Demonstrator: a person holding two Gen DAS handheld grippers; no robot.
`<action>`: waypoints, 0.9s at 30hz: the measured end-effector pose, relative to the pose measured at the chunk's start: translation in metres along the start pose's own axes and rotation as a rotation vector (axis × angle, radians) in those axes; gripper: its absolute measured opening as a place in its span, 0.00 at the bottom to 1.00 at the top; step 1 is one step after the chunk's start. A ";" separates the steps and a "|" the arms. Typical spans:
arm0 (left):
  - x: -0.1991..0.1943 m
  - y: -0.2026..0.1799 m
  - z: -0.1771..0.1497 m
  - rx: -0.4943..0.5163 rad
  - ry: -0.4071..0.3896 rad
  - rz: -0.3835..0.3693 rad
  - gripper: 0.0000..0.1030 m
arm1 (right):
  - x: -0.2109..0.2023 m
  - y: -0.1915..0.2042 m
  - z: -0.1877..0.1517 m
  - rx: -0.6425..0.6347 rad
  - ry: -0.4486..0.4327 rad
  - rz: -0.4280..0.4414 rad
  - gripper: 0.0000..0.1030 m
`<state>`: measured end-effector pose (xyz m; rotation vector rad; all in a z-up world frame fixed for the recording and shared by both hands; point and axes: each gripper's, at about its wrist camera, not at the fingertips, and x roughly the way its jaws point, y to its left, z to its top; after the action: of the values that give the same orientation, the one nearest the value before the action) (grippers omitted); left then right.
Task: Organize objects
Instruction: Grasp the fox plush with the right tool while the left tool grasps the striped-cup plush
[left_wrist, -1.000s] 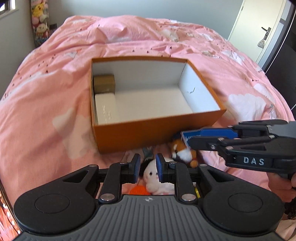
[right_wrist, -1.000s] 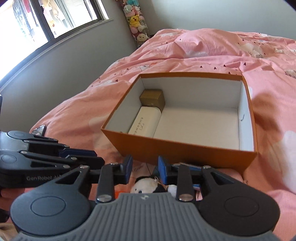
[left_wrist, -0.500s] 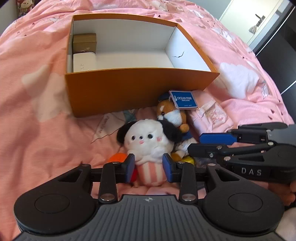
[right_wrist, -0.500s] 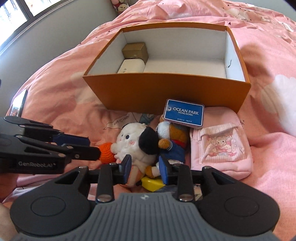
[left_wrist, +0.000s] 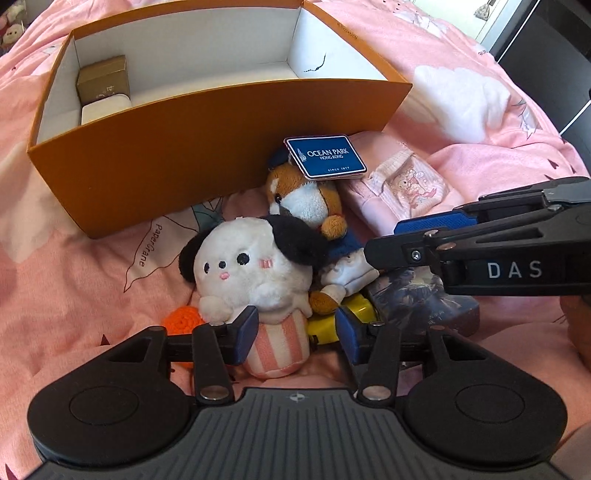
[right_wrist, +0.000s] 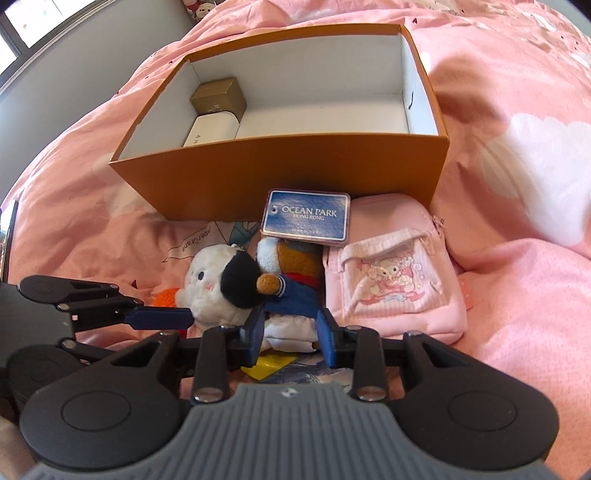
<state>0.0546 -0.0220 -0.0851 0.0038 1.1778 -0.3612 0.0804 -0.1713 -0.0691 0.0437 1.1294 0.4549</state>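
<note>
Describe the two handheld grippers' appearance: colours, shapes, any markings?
Left gripper and right gripper look alike: black linkage arms, blue finger pads, round black discs flanking a grey ribbed housing. The right one's side reads "DAS". No cables or sleeves visible.

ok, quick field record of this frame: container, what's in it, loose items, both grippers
container: orange box, open, on pink bedding
in box: gold box, white case, left end
loose, in front of box: white plush, brown plush with Ocean Park tag, pink pouch, orange crochet piece, yellow item, dark card
left gripper: open, straddling white plush base
right gripper: open, around brown plush legs
</note>
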 end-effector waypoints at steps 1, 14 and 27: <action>0.001 0.000 0.000 -0.002 0.000 0.001 0.60 | 0.001 -0.001 0.000 0.004 0.003 0.005 0.33; 0.013 0.027 0.009 -0.232 -0.015 0.032 0.62 | 0.004 -0.014 0.001 0.047 0.031 0.064 0.32; 0.006 0.031 0.001 -0.227 -0.021 0.063 0.49 | 0.017 0.007 0.009 -0.110 0.051 0.072 0.34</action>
<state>0.0660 0.0057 -0.0955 -0.1600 1.1902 -0.1699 0.0919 -0.1569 -0.0781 -0.0233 1.1539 0.5843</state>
